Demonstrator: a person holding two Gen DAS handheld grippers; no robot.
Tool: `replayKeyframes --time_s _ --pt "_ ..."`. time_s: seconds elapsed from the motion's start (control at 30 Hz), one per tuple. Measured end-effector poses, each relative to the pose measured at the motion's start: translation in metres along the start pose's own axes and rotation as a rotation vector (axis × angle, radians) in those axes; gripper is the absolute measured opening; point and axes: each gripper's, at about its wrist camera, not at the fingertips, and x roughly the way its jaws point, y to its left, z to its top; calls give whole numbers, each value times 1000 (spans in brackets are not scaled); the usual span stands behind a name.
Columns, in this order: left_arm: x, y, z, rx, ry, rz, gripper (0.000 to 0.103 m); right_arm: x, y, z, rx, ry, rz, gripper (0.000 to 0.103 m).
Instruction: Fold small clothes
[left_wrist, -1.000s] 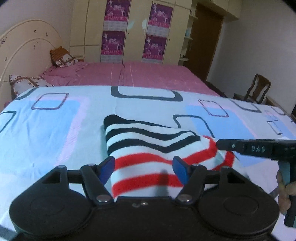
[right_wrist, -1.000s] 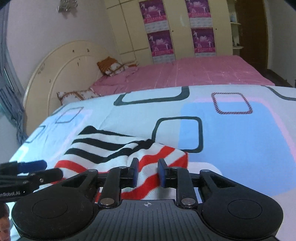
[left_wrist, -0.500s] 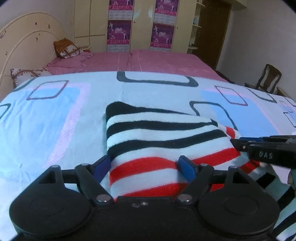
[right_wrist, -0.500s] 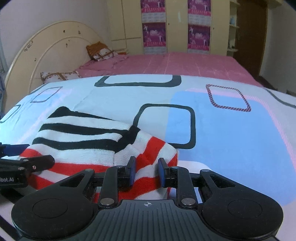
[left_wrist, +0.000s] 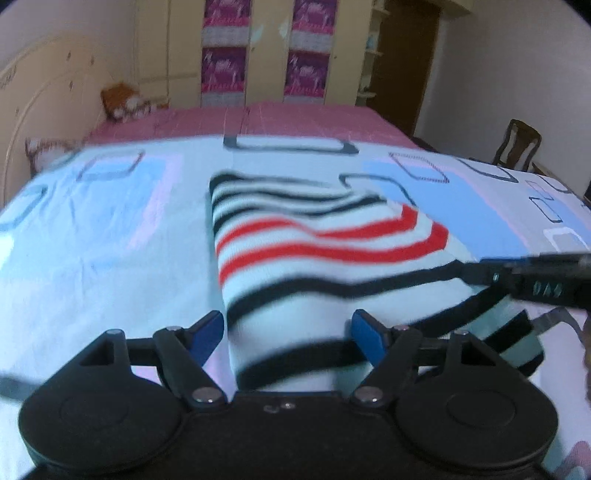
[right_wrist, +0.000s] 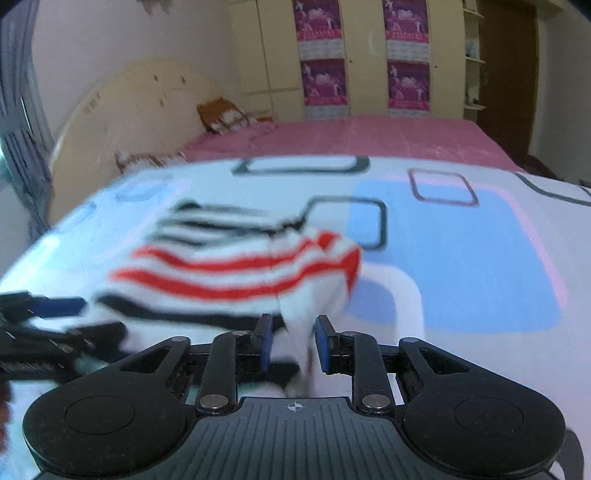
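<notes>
A knit garment with black, red and white stripes lies folded on the patterned bedspread. My left gripper is open wide at the garment's near left edge. Cloth lies between its blue pads without being pressed. In the right wrist view the garment tapers toward my right gripper, which is shut on a white ridge of that cloth. The right gripper also reaches in from the right in the left wrist view. The left gripper shows at the left edge of the right wrist view.
The bedspread stretches wide to both sides. Behind it lies a pink bed with cushions and a curved headboard. Wardrobes with purple posters line the back wall. A wooden chair stands at the far right.
Both grippers have drawn back toward the near side, so more of the garment shows ahead of them, including black stripes below the red. The left jaws stand wider than a second ago.
</notes>
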Motion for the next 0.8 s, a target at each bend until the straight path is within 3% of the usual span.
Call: replayKeyframes --time_s 0.13,0.3,0.5,0.57,0.67,0.73,0.8 --pt "0 0 -5 -15 34 -4 77 4 -2 -12 17 13 -24 24" --pt "-9 0 -9 -2 61 7 77 -28 8 -15 19 -20 -16 24" --pt "-5 0 -17 -33 81 -2 78 -19 12 -49 0 68 -63 25" --pt "-6 1 -15 -41 80 1 80 -13 15 -48 -11 72 -113 47" --pt "-7 2 -15 -64 86 18 93 -8 1 -47 70 103 -107 63" --pt "-6 1 -15 -71 99 45 99 -6 -9 -44 111 132 -83 64" --pt "-5 -2 -16 -68 114 68 103 -7 -3 -41 56 137 -104 64"
